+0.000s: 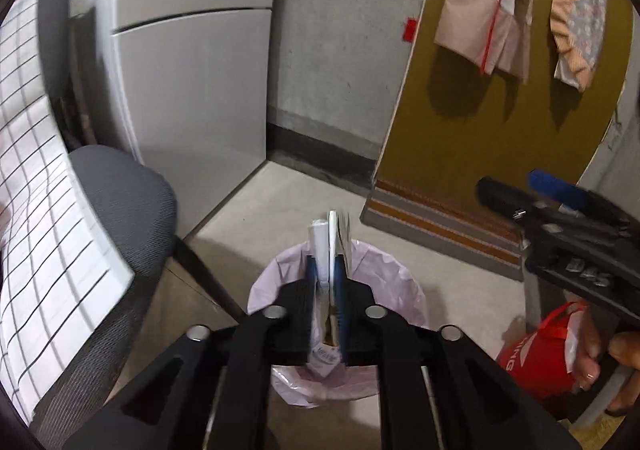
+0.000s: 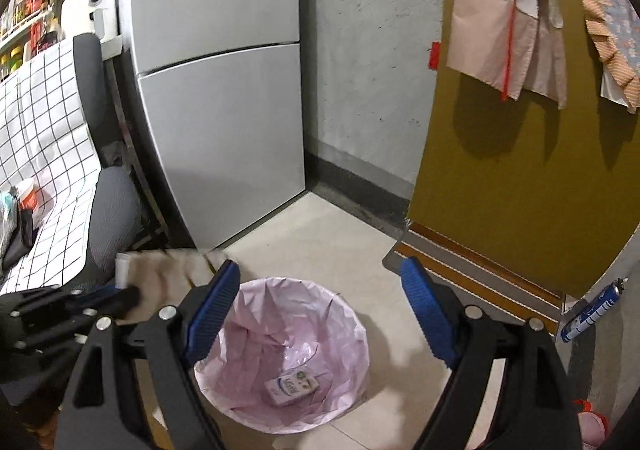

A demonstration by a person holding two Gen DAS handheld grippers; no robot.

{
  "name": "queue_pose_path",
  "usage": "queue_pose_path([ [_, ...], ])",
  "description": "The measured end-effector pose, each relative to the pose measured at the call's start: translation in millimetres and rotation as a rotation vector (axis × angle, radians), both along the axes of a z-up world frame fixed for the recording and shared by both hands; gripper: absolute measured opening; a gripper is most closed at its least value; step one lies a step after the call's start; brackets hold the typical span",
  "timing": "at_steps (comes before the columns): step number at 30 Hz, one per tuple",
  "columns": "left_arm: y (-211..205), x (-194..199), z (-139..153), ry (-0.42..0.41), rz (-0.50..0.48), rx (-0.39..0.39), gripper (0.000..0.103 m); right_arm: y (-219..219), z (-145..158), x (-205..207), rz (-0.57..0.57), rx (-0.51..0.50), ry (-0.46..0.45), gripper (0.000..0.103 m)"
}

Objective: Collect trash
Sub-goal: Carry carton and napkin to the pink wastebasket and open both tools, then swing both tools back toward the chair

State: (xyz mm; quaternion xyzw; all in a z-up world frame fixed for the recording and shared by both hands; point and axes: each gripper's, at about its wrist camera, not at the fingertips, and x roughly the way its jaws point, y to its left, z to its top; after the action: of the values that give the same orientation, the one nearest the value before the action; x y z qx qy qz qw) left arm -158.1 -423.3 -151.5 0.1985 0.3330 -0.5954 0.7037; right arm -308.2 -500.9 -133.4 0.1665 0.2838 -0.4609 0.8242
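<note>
the left gripper hides much of the bin; its flat packet blurs.

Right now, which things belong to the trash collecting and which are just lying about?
Job:
- left gripper, shut on a flat packet
- bin with pink liner
- small carton inside it
- right gripper, open

Lying about:
- fridge
- chair
- spray can
- red bag

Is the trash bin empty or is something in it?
Not empty. One small white packet lies at the bottom of the pink-lined trash bin.
</note>
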Motion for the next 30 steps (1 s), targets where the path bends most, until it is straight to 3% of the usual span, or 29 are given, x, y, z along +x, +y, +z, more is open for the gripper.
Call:
queue_pose_path([
  [2,-5,-3,-2,-0.006,-0.005,0.004,0.024,-2,1,-4,-0.006,0.001,-0.007,0.082],
  [9,26,26,13,-0.017,0.096,-0.018,0.026,9,13,3,0.025,-0.005,-0.036,0.082],
  [19,141,93,37,-0.079,0.359,-0.015,0.026,58,27,85,0.321,0.083,-0.166,0.081],
  [30,284,160,45,-0.127,0.697,0.056,0.042,169,30,214,0.74,0.083,-0.081,0.081],
])
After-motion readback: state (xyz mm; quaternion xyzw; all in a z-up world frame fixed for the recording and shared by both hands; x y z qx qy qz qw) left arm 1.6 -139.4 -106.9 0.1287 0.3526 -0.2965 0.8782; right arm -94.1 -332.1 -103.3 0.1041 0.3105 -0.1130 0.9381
